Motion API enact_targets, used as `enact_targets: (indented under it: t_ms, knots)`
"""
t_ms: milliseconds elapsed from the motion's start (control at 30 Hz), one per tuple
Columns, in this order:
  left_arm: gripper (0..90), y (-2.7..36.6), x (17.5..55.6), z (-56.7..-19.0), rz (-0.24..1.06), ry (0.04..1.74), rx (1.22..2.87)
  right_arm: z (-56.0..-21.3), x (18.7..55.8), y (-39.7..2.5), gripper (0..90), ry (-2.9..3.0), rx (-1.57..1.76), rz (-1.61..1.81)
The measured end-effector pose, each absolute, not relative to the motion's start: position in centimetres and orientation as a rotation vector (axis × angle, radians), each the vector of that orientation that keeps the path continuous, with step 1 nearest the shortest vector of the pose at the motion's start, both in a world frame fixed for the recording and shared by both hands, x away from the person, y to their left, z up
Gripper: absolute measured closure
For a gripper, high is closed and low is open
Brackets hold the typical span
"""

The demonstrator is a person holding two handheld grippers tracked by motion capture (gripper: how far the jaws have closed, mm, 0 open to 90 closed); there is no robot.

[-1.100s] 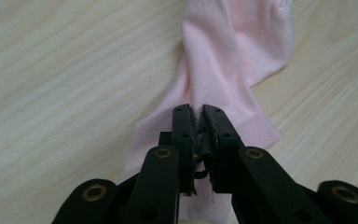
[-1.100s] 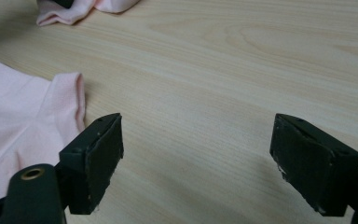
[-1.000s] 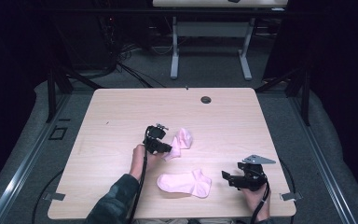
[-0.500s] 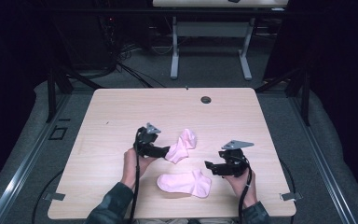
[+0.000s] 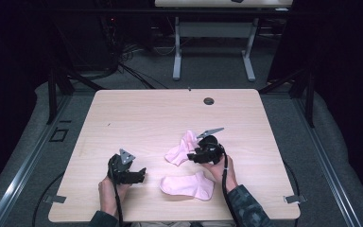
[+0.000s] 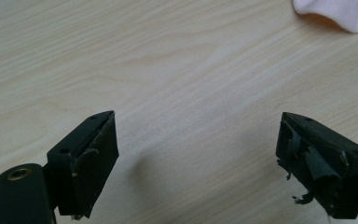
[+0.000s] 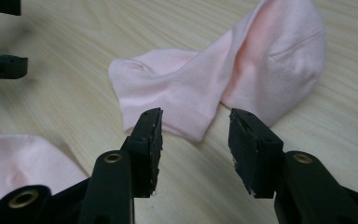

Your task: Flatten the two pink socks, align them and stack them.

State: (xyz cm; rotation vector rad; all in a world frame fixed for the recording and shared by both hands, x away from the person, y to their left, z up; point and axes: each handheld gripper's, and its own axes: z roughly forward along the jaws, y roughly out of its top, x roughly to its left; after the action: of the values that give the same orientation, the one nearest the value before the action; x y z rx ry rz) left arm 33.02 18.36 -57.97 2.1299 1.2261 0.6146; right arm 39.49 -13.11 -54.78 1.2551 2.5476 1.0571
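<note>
I have both hand-held grippers wide, right hand-held gripper (image 7: 195, 144) at folded sock (image 7: 223, 84), nothing grasped; flat sock (image 5: 187, 185) near bench's front edge untouched.

Matt pale wood-grain table (image 5: 146, 118), soft pink knit cloth socks (image 7: 200, 88), matt black plastic-looking jaws

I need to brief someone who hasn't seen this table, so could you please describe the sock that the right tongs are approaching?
On the light wooden table, look right of centre, beside the right tongs. The folded pink sock lies there, farther from the person. Unlike the flat pink sock near the front edge, it is doubled over on itself, its cuff between the open jaws.
</note>
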Motion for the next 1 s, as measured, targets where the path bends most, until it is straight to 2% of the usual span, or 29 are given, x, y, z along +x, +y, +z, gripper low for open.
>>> enact_targets:
  t_ms: [67,433,567,600,667,833,1000]
  knots:
    - [13.1,18.5,32.9,-58.3,0.610,1.227,2.129,-55.3,40.2,-12.4,58.5,2.560,1.266,1.020]
    - [13.2,18.8,32.7,-58.8,0.594,1.226,2.076,-56.4,41.0,-10.9,65.6,2.572,1.277,0.924]
    - [13.2,18.9,32.6,-58.9,0.590,1.224,2.059,-56.5,40.8,-10.5,74.4,2.572,1.249,0.892]
    - [13.2,19.0,32.6,-58.9,0.589,1.224,2.058,-56.6,40.7,-10.4,80.3,2.580,1.219,0.900]
    - [13.2,19.0,32.6,-59.0,0.599,1.219,2.057,-56.7,40.5,-10.3,82.9,2.570,1.218,0.930]
    - [13.4,18.9,32.5,-59.0,0.599,1.218,2.053,-56.4,40.3,-10.7,84.3,2.590,1.202,0.929]
    - [15.0,18.7,32.6,-58.8,0.615,1.195,2.078,-54.5,39.5,-11.5,84.4,2.588,1.162,0.984]
